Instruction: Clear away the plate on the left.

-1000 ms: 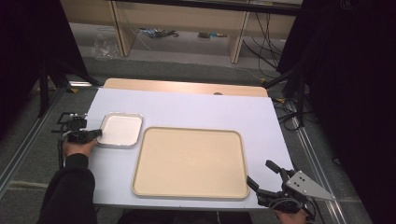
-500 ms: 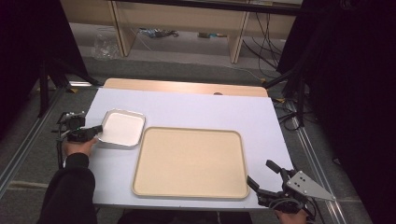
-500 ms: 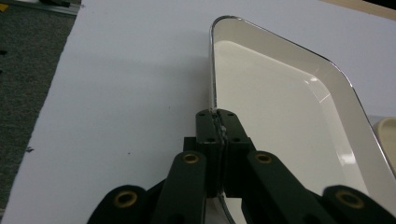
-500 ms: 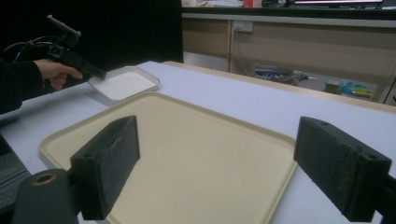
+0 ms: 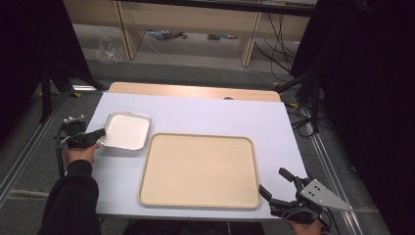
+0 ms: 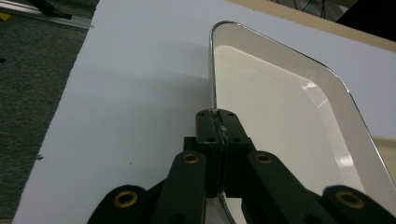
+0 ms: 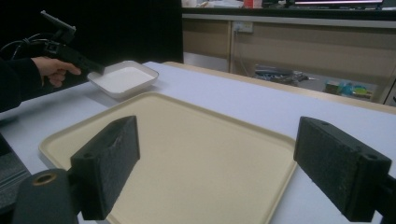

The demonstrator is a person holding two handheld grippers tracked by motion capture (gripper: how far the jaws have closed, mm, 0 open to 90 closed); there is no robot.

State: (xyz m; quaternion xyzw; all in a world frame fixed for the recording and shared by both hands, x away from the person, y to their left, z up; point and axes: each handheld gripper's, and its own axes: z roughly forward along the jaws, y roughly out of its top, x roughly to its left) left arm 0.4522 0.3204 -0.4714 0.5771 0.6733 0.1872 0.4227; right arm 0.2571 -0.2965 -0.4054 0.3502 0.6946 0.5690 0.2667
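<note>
The left gripper [image 5: 98, 133], jaws clamped on the near rim of the white dish [image 5: 126, 131], holds it just beside the far-left corner of the beige tray [image 5: 198, 169], while the right gripper [image 5: 276, 188], jaws apart, waits at the tray's near-right corner.

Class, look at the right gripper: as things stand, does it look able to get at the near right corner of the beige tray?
Probably yes. The right gripper, jaws open, sits just off the beige tray at that corner, and nothing lies between them.
</note>
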